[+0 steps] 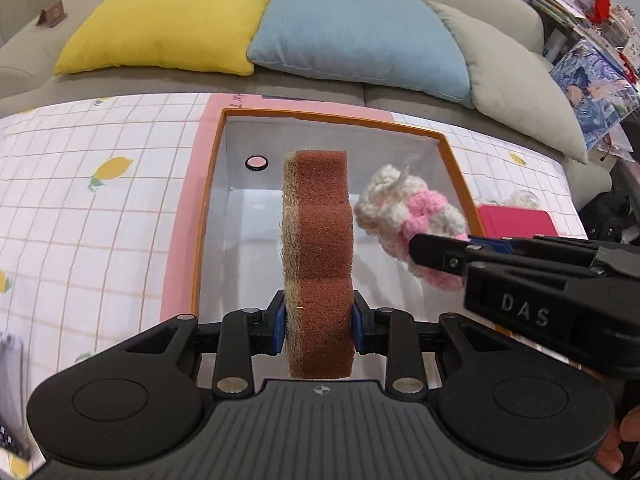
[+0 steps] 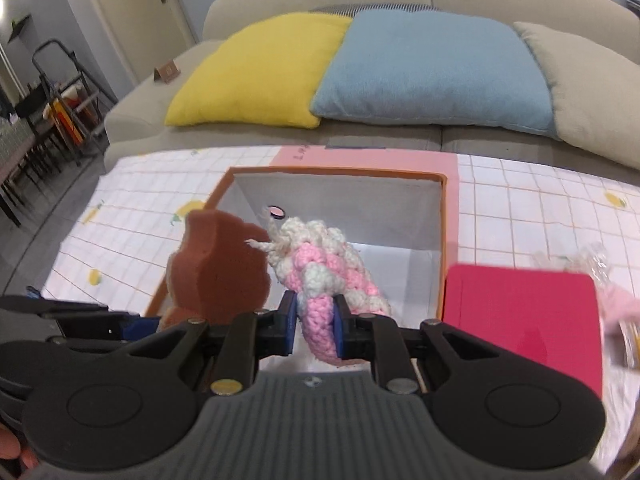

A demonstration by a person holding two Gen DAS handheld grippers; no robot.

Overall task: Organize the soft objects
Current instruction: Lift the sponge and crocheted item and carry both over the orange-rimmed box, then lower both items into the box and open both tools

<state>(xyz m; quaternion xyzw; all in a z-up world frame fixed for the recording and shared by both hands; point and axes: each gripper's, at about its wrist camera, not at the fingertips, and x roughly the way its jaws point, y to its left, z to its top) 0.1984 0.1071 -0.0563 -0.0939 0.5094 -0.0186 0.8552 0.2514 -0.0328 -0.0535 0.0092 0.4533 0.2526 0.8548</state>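
My left gripper (image 1: pixel 319 328) is shut on a brown sponge (image 1: pixel 320 256), held upright over the open orange-rimmed box (image 1: pixel 208 184) with a white inside. My right gripper (image 2: pixel 314 326) is shut on a pink and white crocheted piece (image 2: pixel 320 276), also held over the box (image 2: pixel 442 248). The sponge shows at the left of the right wrist view (image 2: pixel 220 272). The crocheted piece (image 1: pixel 408 216) and the right gripper (image 1: pixel 424 246) show at the right of the left wrist view. The box floor under them looks bare.
The box stands on a lemon-print cloth (image 1: pixel 80 208). A red flat pad (image 2: pixel 524 316) lies right of the box, with clear plastic wrap (image 2: pixel 580 264) behind it. Yellow (image 1: pixel 168 16), blue (image 1: pixel 360 32) and grey (image 1: pixel 516 76) cushions lie on the sofa behind.
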